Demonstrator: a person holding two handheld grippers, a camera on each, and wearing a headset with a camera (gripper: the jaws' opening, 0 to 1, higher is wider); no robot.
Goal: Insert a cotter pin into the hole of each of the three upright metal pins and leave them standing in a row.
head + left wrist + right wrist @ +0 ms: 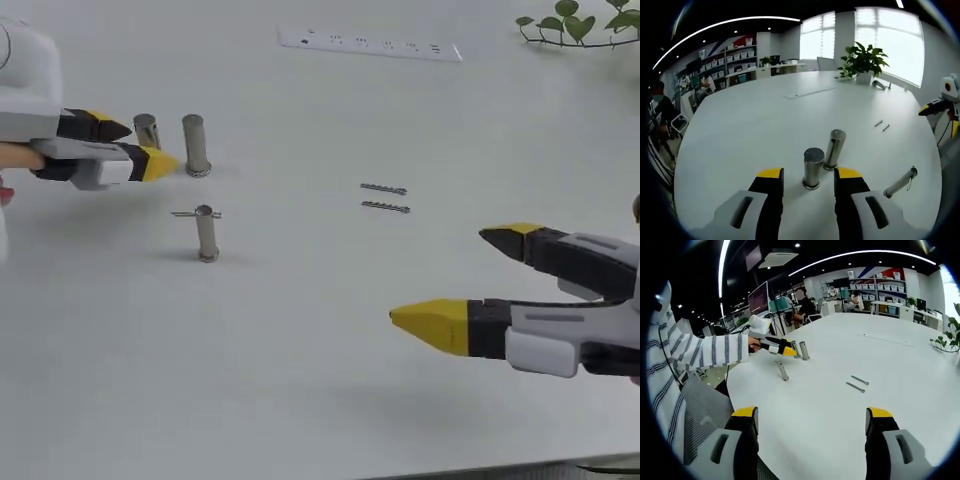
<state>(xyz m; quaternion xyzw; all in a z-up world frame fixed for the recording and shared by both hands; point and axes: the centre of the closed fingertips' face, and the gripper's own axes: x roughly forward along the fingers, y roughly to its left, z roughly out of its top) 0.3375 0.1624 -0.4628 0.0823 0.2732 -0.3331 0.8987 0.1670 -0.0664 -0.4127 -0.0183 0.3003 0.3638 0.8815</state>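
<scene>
Nearest, at right, my right gripper (pixel 440 277) hangs wide open and empty. Beyond it, one metal pin (pixel 206 232) stands fitted; two loose cotter pins (pixel 384 189) lie mid-table. Far left, my left gripper (pixel 153 147) sets open jaws astride an unfitted pin (pixel 146 130): close squarely, keeping it upright.

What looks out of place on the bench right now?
Nothing is toppled or damaged. The fitted pin stands forward of the two bare pins, not in their row; two loose cotter pins lie flat nearby.
</scene>
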